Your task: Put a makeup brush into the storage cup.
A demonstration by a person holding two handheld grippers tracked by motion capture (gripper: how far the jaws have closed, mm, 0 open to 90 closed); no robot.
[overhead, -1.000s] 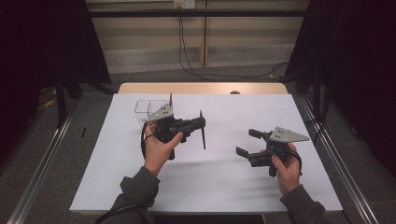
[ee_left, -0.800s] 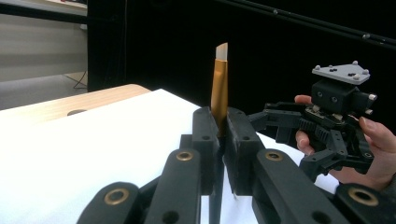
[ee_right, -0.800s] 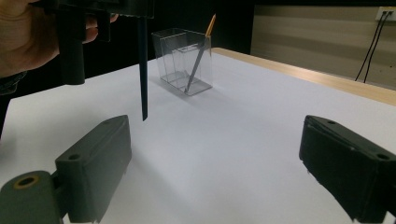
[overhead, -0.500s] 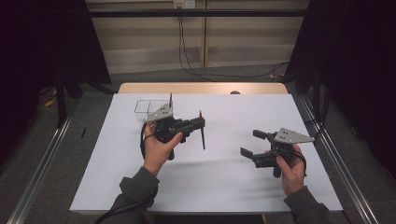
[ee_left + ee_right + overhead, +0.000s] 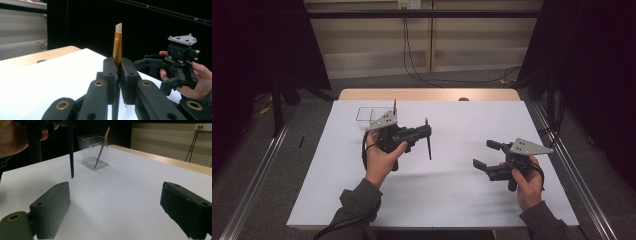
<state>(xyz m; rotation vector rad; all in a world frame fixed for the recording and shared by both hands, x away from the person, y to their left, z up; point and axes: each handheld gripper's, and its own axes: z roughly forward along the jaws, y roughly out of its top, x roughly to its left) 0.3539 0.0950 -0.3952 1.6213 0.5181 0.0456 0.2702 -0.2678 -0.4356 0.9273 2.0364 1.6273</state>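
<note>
Here, left tongs (image 5: 426, 134) clamping an upright pen (image 5: 428, 140), right tongs (image 5: 485, 155) spread, empty.

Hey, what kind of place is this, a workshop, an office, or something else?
Most likely a lab set up for recording handling tasks. The table is covered in plain white, black curtains hang at both sides, and a person holds a camera-fitted tool in each hand: the left tool grips a pen, the right tool is open.

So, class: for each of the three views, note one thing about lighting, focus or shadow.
High view: bright white table sheet, dark surroundings, a soft shadow under the left gripper. Left gripper view: its near jaws blur, the gold-tipped brush stays sharp against black. Right gripper view: the right gripper looks soft, the clear box sharper.
</note>
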